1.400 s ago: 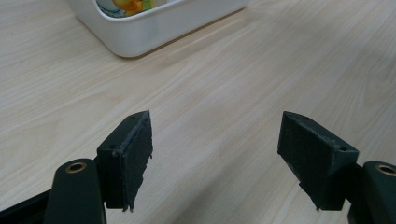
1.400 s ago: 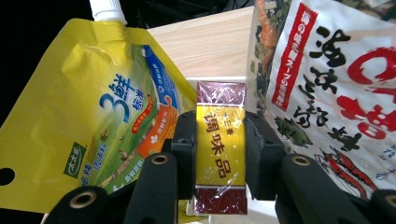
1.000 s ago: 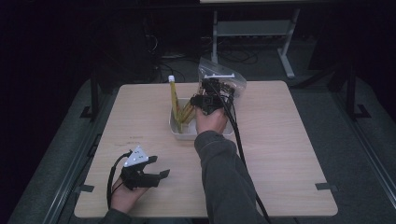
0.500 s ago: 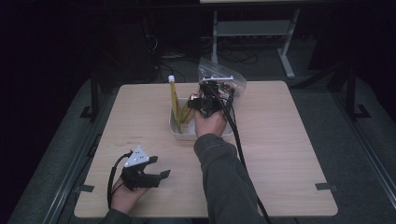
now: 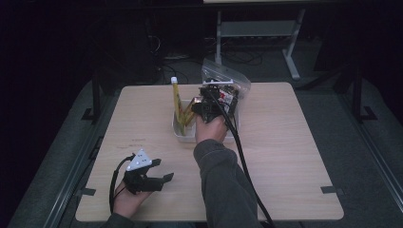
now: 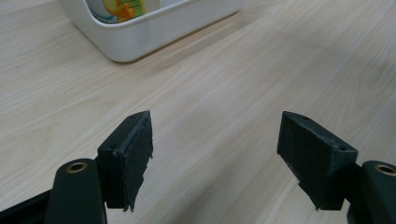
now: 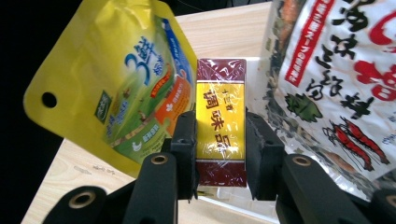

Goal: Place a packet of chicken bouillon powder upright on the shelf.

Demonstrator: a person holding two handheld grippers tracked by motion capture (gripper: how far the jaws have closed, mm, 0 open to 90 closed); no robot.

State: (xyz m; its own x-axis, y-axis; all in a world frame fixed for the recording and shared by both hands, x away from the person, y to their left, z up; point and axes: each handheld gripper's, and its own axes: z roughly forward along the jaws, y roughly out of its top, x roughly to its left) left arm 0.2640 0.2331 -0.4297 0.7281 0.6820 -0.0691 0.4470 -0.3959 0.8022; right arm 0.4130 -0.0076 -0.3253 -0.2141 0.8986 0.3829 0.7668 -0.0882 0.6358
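Observation:
A white bin stands mid-table with a tall yellow pouch upright in it. My right gripper reaches into the bin. Its jaws have just been closing and now press on both sides of a maroon and gold box, with the right gripper shut on it. The yellow pouch leans at the box's left, and a packet printed with red shrimps is at its right. My left gripper rests near the table's front left. The left gripper is open over bare wood, short of the bin.
A clear zip bag with packets lies behind the bin at the table's far edge. A black cable trails from the right gripper along the sleeve. The wooden table has dark floor and a metal stand beyond it.
The right hand has shifted slightly over the bin. The left hand has kept still.

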